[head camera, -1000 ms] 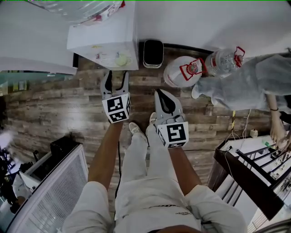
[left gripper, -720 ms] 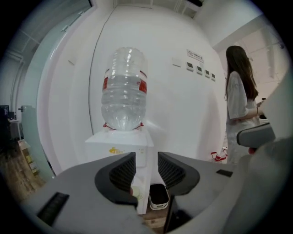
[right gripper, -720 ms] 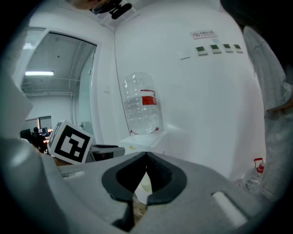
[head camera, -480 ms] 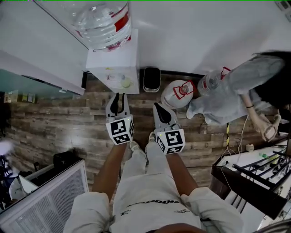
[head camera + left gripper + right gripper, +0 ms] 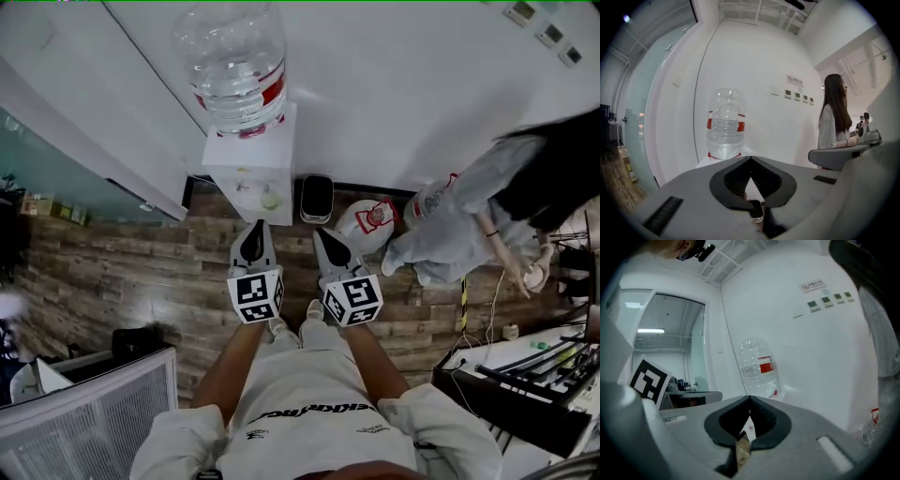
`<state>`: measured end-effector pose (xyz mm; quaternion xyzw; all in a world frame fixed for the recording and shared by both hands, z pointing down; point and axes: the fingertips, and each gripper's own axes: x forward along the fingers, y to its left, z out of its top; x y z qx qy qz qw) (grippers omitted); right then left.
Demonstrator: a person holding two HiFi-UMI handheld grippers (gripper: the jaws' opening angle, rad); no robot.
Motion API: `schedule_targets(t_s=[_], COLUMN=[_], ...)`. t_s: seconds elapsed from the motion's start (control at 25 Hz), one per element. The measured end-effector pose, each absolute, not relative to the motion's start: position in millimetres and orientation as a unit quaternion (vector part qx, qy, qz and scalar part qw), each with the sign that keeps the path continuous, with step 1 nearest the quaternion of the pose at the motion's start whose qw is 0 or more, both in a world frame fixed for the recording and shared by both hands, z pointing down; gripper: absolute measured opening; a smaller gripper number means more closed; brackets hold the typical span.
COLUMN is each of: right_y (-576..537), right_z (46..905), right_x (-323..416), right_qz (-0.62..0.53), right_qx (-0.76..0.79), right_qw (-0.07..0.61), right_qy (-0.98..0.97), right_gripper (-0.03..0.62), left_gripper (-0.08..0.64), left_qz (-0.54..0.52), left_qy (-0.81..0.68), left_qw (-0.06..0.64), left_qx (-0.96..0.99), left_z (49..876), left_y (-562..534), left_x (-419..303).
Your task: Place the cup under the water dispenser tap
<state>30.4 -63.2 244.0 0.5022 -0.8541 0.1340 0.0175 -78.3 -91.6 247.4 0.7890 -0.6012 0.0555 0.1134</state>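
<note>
Facing the water dispenser (image 5: 251, 167): my left gripper (image 5: 254, 228), jaws just closed on nothing; my right gripper (image 5: 322, 233), jaws likewise clenched empty; bottle (image 5: 234, 66) stands atop dispenser.

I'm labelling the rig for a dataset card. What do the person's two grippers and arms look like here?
The left gripper and right gripper are pale grey wedges tapering to a point, each with a black teardrop-shaped hollow between its jaws. The left cube and right cube behind them are white with black square markers. The person wears a white short-sleeved T-shirt with dark lettering.
</note>
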Motion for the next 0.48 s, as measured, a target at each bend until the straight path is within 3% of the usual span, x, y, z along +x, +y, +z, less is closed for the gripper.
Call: schedule_targets(t_s=[0.48], right_y=[-44.6], right_z=[182.3], right_x=[13.0], right_qz=[0.101], right_qx=[0.490], right_qw=[0.010], right_qy=[-0.866], right_gripper=[0.000], left_gripper=[-0.003], left_qz=[0.028], left_qy=[-0.586], left_qw=[0.095], left_qx=[0.804], left_z=[182.7], left_y=[-52.1], left_x=[-77.7])
